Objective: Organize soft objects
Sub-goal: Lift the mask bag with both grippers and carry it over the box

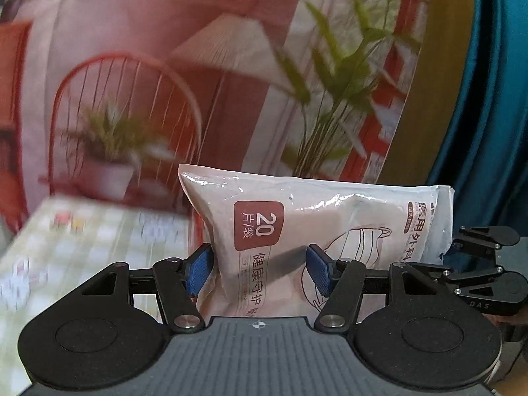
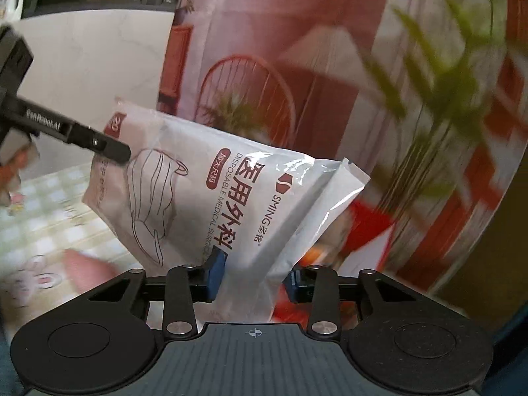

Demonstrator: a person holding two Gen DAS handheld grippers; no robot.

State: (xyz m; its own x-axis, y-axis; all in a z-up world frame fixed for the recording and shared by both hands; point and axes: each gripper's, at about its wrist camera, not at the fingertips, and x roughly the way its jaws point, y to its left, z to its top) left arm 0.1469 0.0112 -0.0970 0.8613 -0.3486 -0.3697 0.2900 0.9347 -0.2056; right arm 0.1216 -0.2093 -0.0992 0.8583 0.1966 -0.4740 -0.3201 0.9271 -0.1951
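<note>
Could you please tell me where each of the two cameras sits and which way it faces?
Left wrist view: sits on the left gripper, looking forward along its blue-padded fingers at the white plastic pack of surgical masks between them; the right gripper shows at the right edge.
Right wrist view: sits on the right gripper, facing the same pack; the left gripper enters from the left.
Shared: the pack, the printed red-and-green backdrop and the checked cloth.
</note>
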